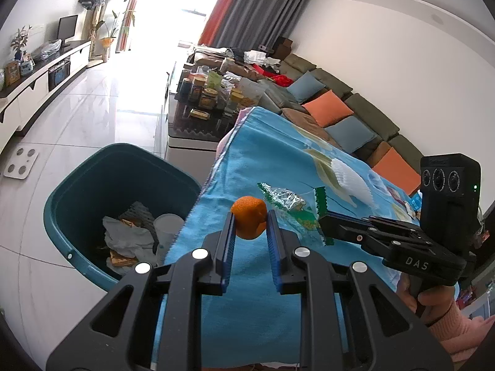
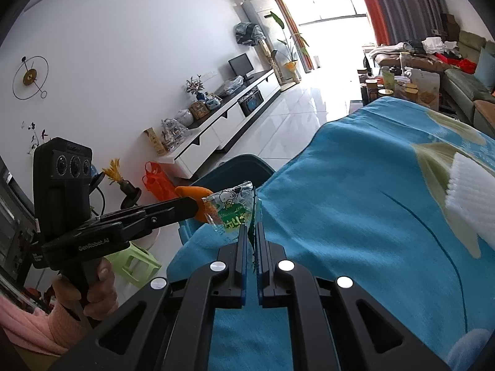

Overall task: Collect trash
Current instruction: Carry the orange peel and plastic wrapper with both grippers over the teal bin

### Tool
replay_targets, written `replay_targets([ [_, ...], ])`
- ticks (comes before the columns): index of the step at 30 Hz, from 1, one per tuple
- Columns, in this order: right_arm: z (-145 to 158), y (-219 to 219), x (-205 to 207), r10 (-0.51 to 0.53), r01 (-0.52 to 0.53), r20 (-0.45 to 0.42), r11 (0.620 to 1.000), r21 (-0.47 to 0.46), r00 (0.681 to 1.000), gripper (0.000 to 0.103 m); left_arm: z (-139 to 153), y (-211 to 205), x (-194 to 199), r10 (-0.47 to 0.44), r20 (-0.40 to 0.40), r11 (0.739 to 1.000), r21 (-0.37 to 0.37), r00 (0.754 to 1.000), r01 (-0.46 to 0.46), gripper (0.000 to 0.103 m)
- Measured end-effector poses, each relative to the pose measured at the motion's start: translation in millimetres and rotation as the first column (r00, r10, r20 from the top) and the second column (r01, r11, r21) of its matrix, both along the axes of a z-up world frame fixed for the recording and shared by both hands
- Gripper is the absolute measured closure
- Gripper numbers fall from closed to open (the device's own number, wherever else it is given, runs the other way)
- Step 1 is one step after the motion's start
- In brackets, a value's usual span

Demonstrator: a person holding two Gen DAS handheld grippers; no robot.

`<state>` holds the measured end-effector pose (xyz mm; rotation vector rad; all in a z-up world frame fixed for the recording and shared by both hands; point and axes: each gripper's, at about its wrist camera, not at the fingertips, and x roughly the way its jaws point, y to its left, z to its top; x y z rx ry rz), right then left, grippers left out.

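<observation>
My left gripper (image 1: pixel 249 218) is shut on an orange peel (image 1: pixel 249 221), held above the left edge of the blue cloth (image 1: pixel 247 278). The same left gripper (image 2: pixel 198 205) and orange peel (image 2: pixel 193 191) show at the left of the right wrist view. My right gripper (image 2: pixel 252 228) is shut on the edge of a clear and green snack wrapper (image 2: pixel 232 208), which hangs over the cloth. In the left wrist view the right gripper (image 1: pixel 321 221) and its wrapper (image 1: pixel 287 202) are just right of the peel. A teal bin (image 1: pixel 77 191) with paper trash inside stands on the floor beside the cloth's left edge.
A white foam fruit net (image 1: pixel 352 182) lies on the cloth further right. A dark coffee table (image 1: pixel 198 130) crowded with jars stands behind the bin. A sofa with cushions (image 1: pixel 328 108) runs along the right wall. A white scale (image 1: pixel 21 162) lies on the floor, and a green stool (image 2: pixel 136 266) stands near it.
</observation>
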<state>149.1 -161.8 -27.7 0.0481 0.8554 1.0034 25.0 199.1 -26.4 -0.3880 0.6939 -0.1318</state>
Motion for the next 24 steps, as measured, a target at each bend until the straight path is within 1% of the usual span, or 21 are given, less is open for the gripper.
replay_targets([
  [24,-1,41,8,0.06,-0.06,-0.013,0.998,-0.007,0.998,0.099,-3,26,5,0.069,-0.007,0.997,0.021,0.998,-0.069,0.083],
])
